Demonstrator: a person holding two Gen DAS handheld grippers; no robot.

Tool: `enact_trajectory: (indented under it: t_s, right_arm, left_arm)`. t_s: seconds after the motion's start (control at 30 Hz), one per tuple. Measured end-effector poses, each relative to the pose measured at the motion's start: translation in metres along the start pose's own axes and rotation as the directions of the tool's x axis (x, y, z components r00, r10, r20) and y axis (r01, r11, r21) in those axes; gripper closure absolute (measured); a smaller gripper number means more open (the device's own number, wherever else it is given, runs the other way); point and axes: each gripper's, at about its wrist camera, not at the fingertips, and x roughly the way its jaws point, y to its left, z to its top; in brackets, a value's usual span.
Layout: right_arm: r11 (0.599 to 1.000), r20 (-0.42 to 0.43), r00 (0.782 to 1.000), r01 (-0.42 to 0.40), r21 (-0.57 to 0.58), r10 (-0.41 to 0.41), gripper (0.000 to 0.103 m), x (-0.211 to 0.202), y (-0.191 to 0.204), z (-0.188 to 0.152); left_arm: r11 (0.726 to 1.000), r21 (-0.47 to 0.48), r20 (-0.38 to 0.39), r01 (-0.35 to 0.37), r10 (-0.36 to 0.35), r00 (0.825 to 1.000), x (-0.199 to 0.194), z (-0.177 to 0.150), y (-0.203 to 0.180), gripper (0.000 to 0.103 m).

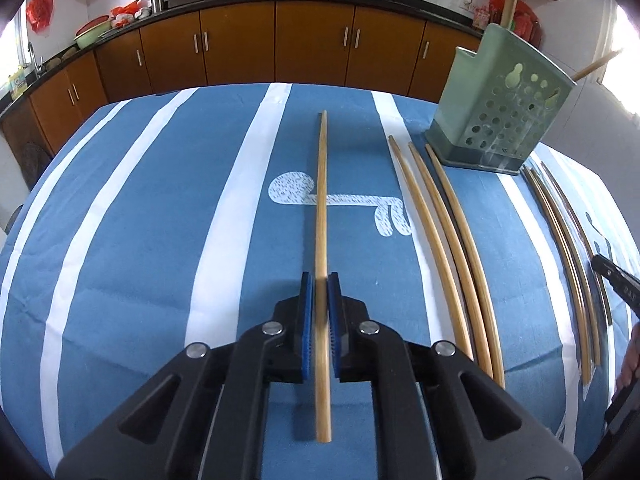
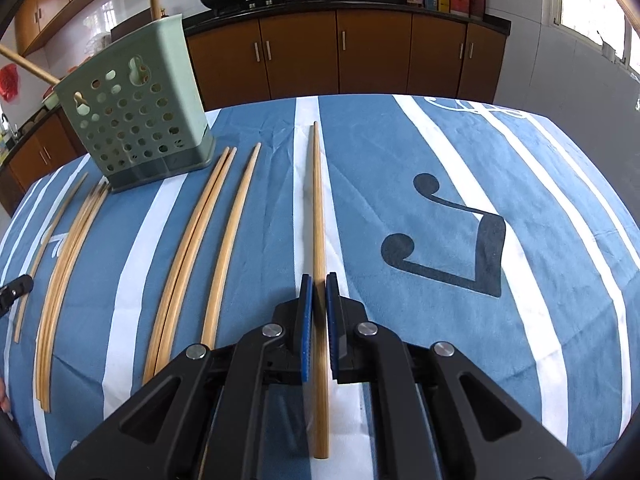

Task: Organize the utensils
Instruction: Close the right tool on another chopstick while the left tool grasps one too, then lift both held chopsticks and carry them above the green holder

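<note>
My left gripper [image 1: 320,282] is shut on a long wooden chopstick [image 1: 321,200] that points away over the blue striped cloth. My right gripper [image 2: 319,282] is shut on another wooden chopstick [image 2: 317,200] in the same way. A green perforated utensil holder [image 1: 500,100] stands at the far right in the left wrist view; it also shows at the far left in the right wrist view [image 2: 136,108], with two chopsticks sticking out of it. Three loose chopsticks [image 1: 440,240] lie right of my left gripper.
More chopsticks [image 1: 568,248] lie in a bundle further right on the cloth, seen also in the right wrist view [image 2: 68,264]. The table's far edge [image 1: 280,86] faces brown kitchen cabinets [image 1: 240,40]. The other gripper's tip [image 1: 616,284] shows at the right edge.
</note>
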Motion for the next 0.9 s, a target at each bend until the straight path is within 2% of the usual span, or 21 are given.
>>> enact_trajectory:
  t_s: [0.37,0.63,0.77,0.9]
  right_arm:
    - [1.0,-0.012,1.0,-0.01,-0.008,0.009,0.095,-0.009,-0.001,-0.01]
    - [1.0,-0.007,1.0,-0.016,-0.012,0.016,0.095,-0.014,-0.001,-0.016]
    - [1.0,-0.013,1.0,-0.024,0.004,0.024,0.096,-0.015,-0.004,-0.015]
    - [0.999,0.031,0.999,-0.036,0.019,0.036,0.096,-0.029,-0.008,-0.013]
  left_arm:
    - [1.0,0.016,0.006,0.011,-0.011,1.0,-0.006,-0.009,0.004,0.092]
    - [0.999,0.039,0.017,-0.011,0.01,1.0,-0.009,-0.015,0.0,0.092]
    - [0.999,0.049,0.01,-0.015,0.015,1.0,-0.011,-0.016,0.0,0.095]
    - [0.999,0.05,0.0,-0.006,0.006,1.0,-0.017,-0.016,0.001,0.095]
